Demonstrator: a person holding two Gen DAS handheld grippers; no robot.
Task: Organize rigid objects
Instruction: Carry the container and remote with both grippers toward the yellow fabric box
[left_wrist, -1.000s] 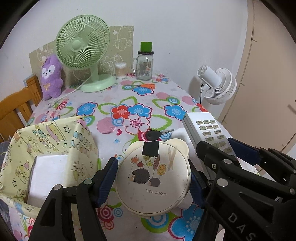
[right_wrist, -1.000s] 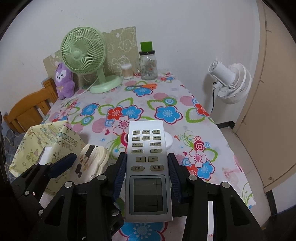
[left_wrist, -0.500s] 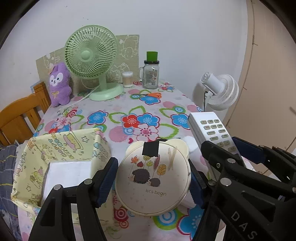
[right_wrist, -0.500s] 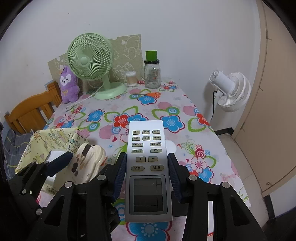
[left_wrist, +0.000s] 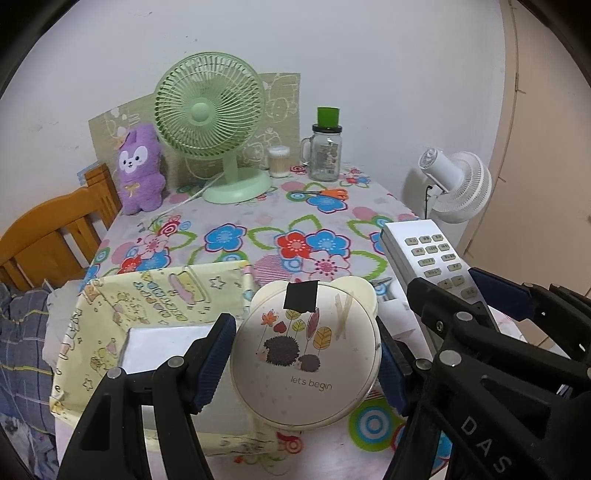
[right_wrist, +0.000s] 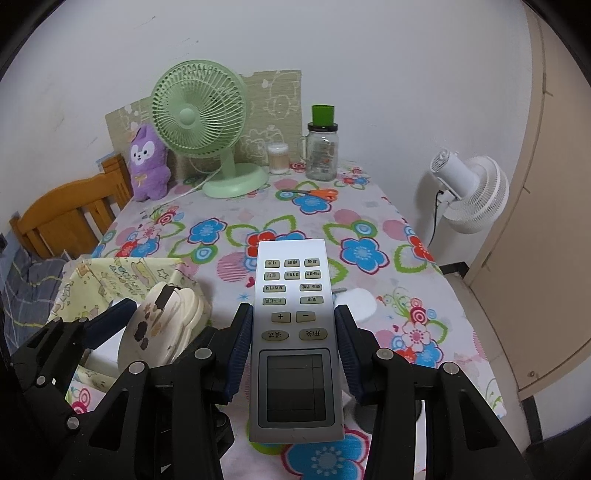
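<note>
As both grippers lift (clear of the table (left_wrist: 236, 221)), left gripper (left_wrist: 304, 356) grasps the case (left_wrist: 303, 354), right gripper (right_wrist: 293, 354) clenches the remote (right_wrist: 293, 332); box (left_wrist: 155, 295) waits at nine o'clock.

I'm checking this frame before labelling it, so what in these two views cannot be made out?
- Inside of the yellow box: left wrist view, its floor partly hidden by the left gripper and the round case it holds.
- Small things on the cloth behind the remote: both views, hidden by remote and right gripper.
- Remote button labels: right wrist view, too small.
- Jar contents: too small.
</note>
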